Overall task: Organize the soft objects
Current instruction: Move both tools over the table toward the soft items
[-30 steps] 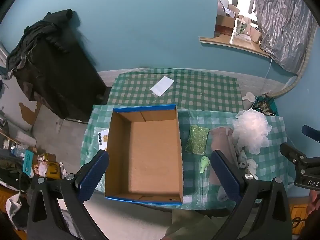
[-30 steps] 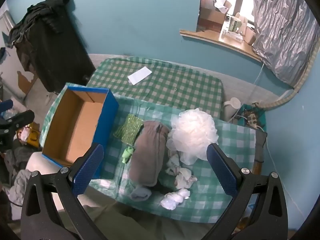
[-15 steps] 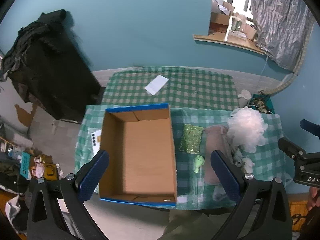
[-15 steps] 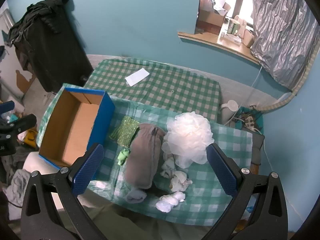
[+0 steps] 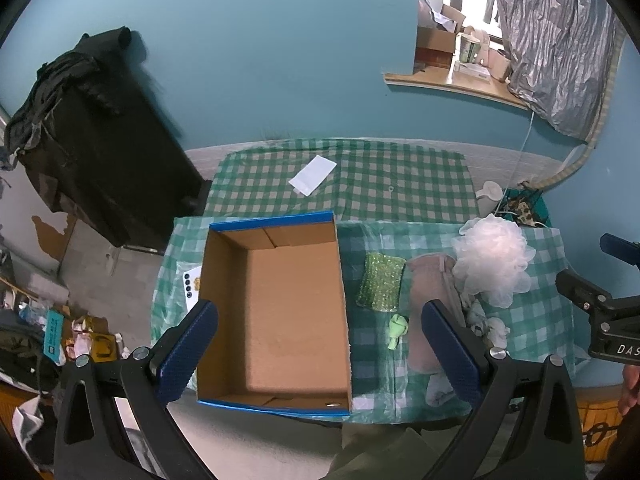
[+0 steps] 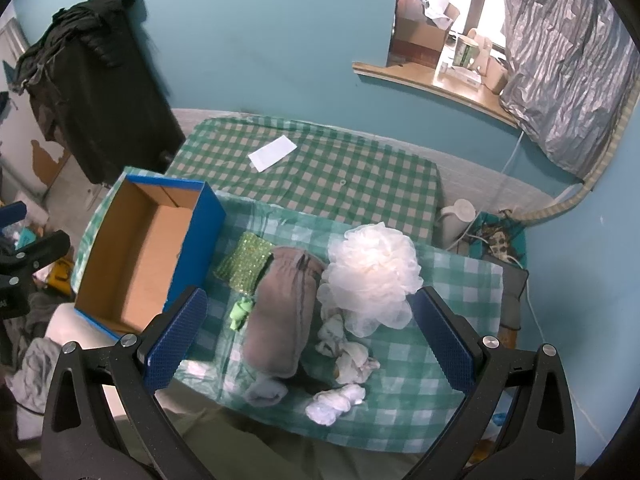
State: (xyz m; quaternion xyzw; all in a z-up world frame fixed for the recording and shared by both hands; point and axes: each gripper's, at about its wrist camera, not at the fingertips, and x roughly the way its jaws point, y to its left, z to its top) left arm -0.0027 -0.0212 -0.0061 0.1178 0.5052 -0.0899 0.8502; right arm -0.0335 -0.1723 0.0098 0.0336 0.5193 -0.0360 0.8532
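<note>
An empty cardboard box with blue outer walls (image 5: 276, 312) (image 6: 132, 264) sits at the table's left. Right of it lie a green sparkly sponge (image 5: 380, 280) (image 6: 244, 266), a small green soft toy (image 5: 397, 330) (image 6: 239, 312), a grey-brown cloth pouch (image 5: 426, 304) (image 6: 284, 312), a white mesh bath pouf (image 5: 494, 264) (image 6: 374, 276) and several white balled socks (image 6: 348, 360). My left gripper (image 5: 320, 352) is open, high above the box. My right gripper (image 6: 308, 340) is open, high above the pouch and pouf. Both are empty.
The table has a green checked cloth (image 5: 360, 184). A white paper slip (image 5: 314, 174) lies at its far side. A black cloth-covered cabinet (image 5: 92, 136) stands left. A white kettle (image 6: 458, 216) and cables sit right. Clutter covers the floor at the left.
Both grippers have risen and drawn back a little, so the table and objects look smaller. Nothing on the table has moved.
</note>
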